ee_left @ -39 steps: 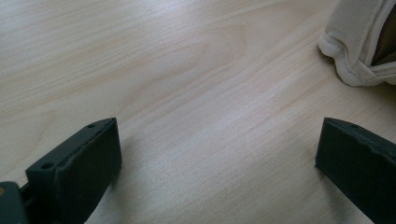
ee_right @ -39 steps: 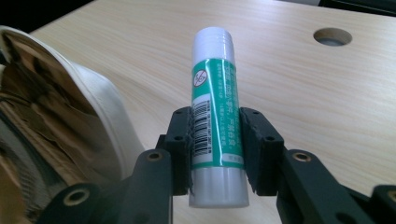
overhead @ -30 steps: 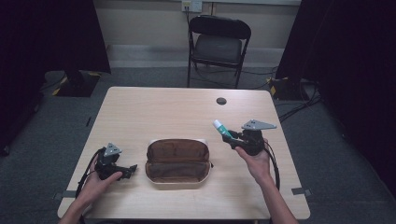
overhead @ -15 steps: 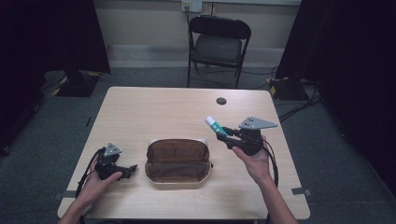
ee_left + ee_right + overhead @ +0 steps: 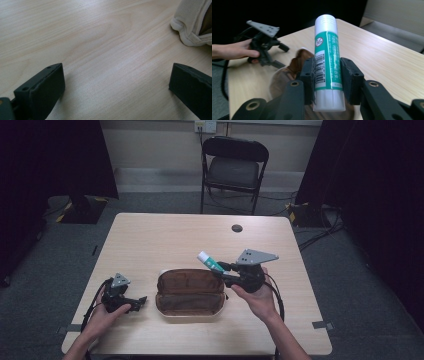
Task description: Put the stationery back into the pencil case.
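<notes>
Two grippers at the wooden table, noted left to right. Left gripper low at the near left edge, gripped by the left hand, resting on the tabletop; jaws spread wide in the left gripper view, bare wood between them, nothing held. Just right of it, apart from it, an open brown pouch lying flat, pale fabric rim showing at the upper right of the left gripper view. Right of the pouch, the right gripper raised off the table in the right hand, grey plate on top, jaws pointing left over the pouch's right end. Clamped between the pads: a glue stick, green label with barcode, white cap end sticking out past the jaws, white base toward the gripper body. Stick held clear of the table, above the pouch's right end, not touching it. Farther back, a small dark disc on the tabletop; beyond the table, a black folding chair.
</notes>
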`<state>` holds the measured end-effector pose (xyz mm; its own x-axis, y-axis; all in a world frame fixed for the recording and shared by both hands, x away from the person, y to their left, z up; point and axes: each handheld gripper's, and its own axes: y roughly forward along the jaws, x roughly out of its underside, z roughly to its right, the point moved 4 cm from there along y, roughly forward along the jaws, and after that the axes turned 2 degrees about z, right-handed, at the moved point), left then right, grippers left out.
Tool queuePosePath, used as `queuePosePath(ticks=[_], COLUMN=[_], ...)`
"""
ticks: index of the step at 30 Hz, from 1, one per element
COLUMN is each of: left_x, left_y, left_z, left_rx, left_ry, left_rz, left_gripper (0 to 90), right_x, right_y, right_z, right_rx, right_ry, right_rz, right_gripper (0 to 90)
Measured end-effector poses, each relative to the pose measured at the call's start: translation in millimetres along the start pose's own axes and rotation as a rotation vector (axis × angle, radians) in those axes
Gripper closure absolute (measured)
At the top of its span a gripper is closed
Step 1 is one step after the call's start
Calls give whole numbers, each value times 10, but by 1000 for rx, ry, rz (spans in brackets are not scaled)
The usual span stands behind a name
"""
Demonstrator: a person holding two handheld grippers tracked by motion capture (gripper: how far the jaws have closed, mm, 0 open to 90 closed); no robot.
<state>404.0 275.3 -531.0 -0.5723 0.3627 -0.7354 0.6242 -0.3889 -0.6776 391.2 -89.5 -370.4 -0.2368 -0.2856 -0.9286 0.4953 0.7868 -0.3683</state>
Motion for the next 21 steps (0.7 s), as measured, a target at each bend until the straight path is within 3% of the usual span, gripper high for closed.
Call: queuePosePath(ticks=[4,21], left_x=[0,0], left_y=[0,0], left_z=[1,1], left_rx=[0,0], left_ry=[-1,0], left_rz=[0,0], left_gripper=[0,0], right_x=[8,257], right_y=[104,548], right_z=[-102,-424], right_rx=[-48,-142], right_ry=[-18,-69], right_rz=[-18,-140], right_gripper=[662,662])
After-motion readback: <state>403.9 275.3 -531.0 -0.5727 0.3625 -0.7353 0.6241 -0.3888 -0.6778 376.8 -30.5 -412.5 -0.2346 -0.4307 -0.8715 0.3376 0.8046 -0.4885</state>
